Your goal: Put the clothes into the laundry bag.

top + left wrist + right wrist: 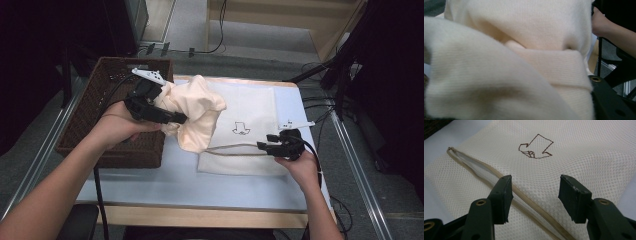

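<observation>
White mesh laundry bag (579, 157) lies flat on pale blue table (165, 185); fine honeycomb weave, beige zipper (524, 195) along near edge, partly unzipped, brown arrow-shaped drawing (536, 147) on top; right gripper (264, 146) at bag's near right edge, jaws spread wide just over the mesh, zipper running beside one jaw, pinching nothing; bare table in front of bag and to its left; cream knit sweater (195, 112), soft ribbed fabric, bunched and lifted over bag's left end, hem hanging onto it; left gripper (177, 118) clamped into the bunch, knit crowding its view; brown woven basket (107, 85) at table's far left, just behind left hand (117, 127).
</observation>
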{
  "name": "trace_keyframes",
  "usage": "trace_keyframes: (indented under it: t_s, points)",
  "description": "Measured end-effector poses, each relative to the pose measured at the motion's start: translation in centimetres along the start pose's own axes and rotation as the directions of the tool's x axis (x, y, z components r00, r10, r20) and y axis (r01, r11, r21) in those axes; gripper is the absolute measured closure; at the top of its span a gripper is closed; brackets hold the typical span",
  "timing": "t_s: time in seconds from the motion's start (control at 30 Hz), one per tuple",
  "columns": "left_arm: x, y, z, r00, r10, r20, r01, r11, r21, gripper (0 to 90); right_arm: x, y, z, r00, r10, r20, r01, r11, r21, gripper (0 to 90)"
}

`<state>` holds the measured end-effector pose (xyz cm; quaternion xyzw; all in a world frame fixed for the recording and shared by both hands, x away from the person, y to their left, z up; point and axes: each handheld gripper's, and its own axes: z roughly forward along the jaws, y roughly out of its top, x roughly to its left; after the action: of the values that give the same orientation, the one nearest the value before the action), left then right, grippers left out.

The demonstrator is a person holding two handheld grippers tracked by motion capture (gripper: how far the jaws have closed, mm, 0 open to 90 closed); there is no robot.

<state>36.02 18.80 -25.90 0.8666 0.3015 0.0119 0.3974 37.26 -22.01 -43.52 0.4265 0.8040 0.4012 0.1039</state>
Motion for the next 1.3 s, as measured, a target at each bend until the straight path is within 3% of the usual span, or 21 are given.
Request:
trace_keyframes:
  t_s: [0.3,0.73,1.1,1.3]
  points:
    - [-1.8,-1.3,0.4,0.9996,0.005,0.026,-0.005,1.0,-0.005,59.2,0.1,0.0,0.0,1.0,-0.009,-0.002,0.009,1.0,-0.004,46.2]
    - [-5.2,-2.8,1.2,0.997,0.053,0.057,-0.054,0.9985,0.009,59.0,0.2,0.1,0.0,0.9998,-0.019,-0.008,0.019,1.0,0.0,47.3]
    - [-7.8,-4.0,2.2,0.9922,0.062,0.108,-0.065,0.9974,0.03,58.8,0.1,0.0,0.0,0.9998,-0.022,-0.005,0.021,1.0,-0.004,47.5]
    - [-9.0,-4.8,3.1,0.986,0.067,0.153,-0.075,0.9961,0.047,58.7,0.1,0.0,0.0,0.9997,-0.024,-0.005,0.024,1.0,-0.003,47.5]
